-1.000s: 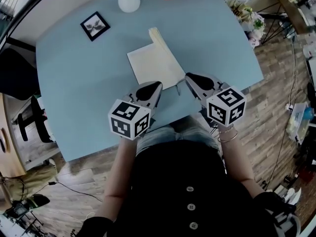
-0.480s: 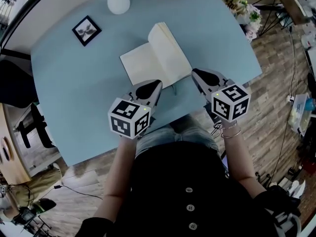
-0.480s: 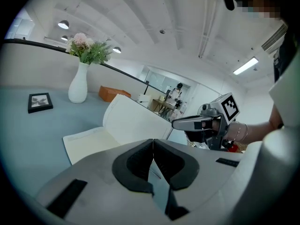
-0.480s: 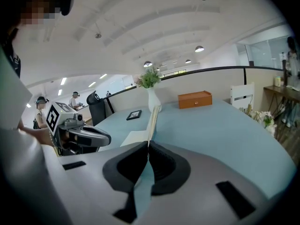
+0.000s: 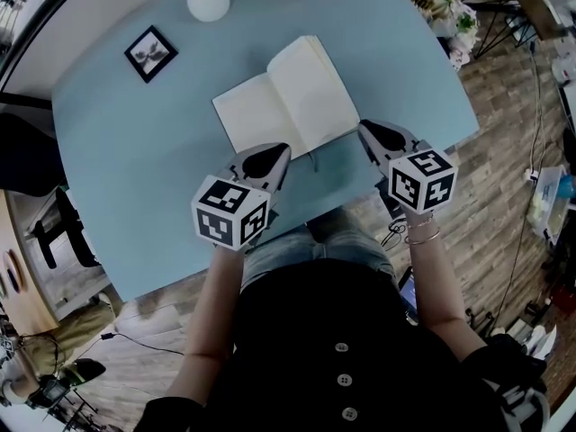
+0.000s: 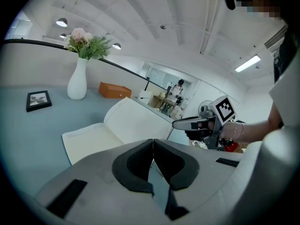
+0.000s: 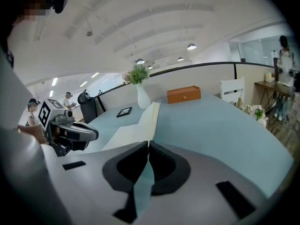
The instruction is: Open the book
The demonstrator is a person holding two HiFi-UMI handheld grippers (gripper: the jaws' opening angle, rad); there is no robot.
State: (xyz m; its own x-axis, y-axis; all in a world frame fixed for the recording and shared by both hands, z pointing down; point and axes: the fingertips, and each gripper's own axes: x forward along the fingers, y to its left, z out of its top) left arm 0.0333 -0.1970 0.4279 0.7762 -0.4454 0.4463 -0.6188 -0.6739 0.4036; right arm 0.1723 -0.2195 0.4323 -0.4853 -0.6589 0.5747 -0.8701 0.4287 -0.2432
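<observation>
Open book point(image 5: 286, 95), left hand-held gripper point(image 5: 275, 150) closed; right hand-held gripper point(image 5: 366, 128) closed

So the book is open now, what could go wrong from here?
The right half of the book seems to stand tilted up, not flat, and neither the left gripper nor the right gripper holds it, both shut and empty, so it might flop closed. Pressing it down could slide it on the table.

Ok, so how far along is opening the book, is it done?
Done: the book lies open on the table, blank pages up, though the right half may not sit fully flat. In hand: nothing; the left claw and right claw are both shut and empty at its near edge. Left: apparently nothing.
</observation>
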